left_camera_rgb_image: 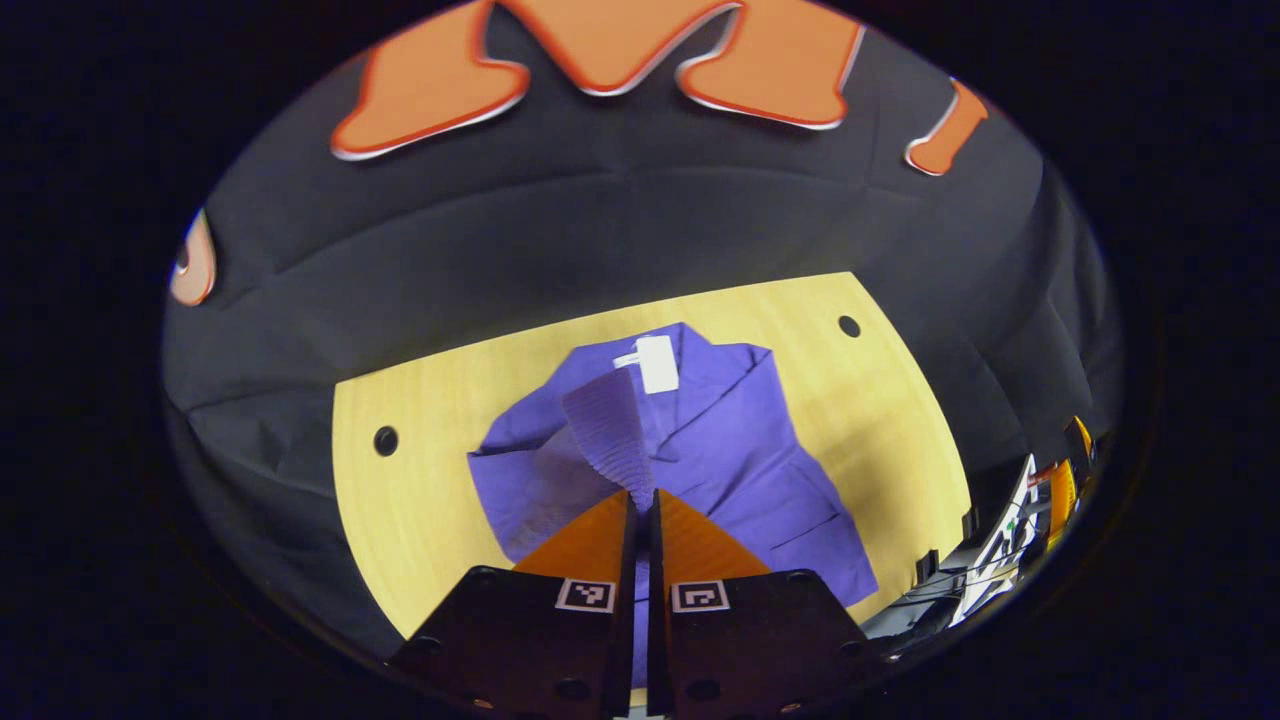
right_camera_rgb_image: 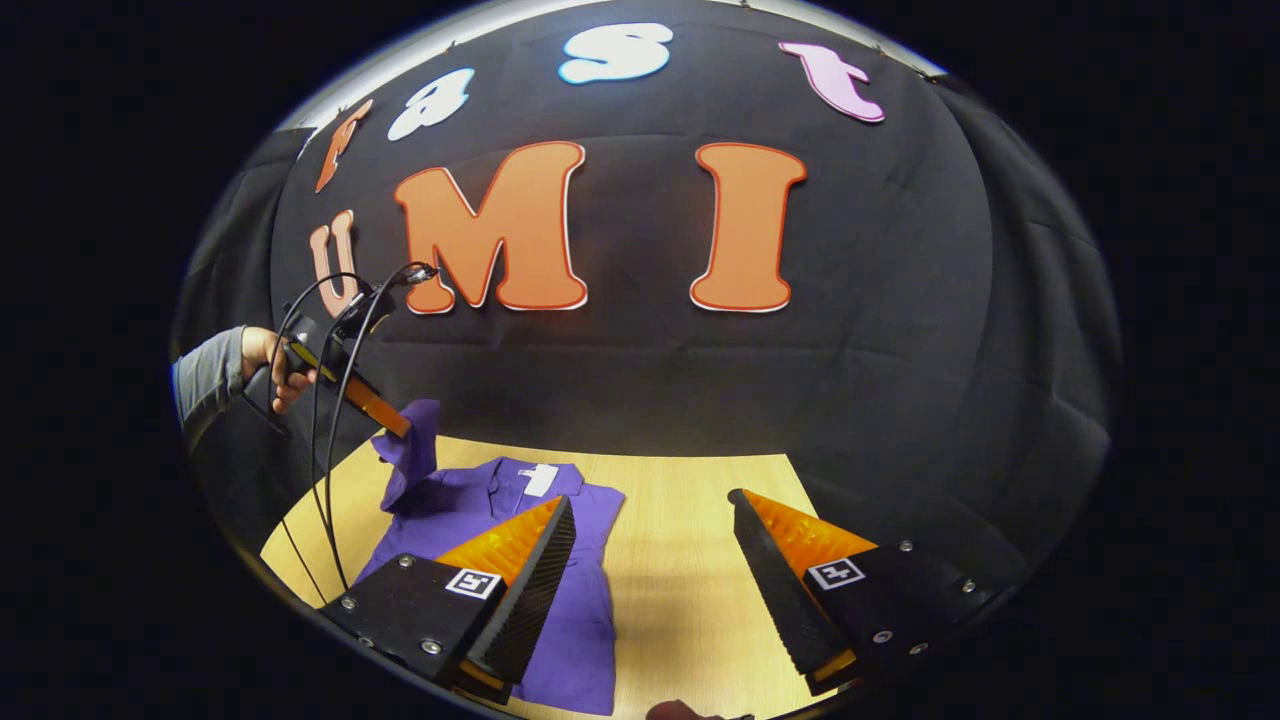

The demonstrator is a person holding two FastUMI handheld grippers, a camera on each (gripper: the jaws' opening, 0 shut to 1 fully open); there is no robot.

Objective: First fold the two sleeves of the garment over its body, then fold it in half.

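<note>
Lying on the wooden table (right_camera_rgb_image: 690, 520), the purple garment (left_camera_rgb_image: 720, 470) has one sleeve (left_camera_rgb_image: 608, 425) pinched by the closed left gripper (left_camera_rgb_image: 640, 497) and raised; the sleeve-folding step is judged underway. Next it should be laid across the body. The right gripper (right_camera_rgb_image: 650, 545) is held wide open, empty.

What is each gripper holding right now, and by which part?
The left gripper pinches the purple garment by its sleeve, lifted above the table. The right gripper is open, holding nothing.

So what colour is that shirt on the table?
Purple shirt, with a white neck label; clearest in the left gripper view.
</note>
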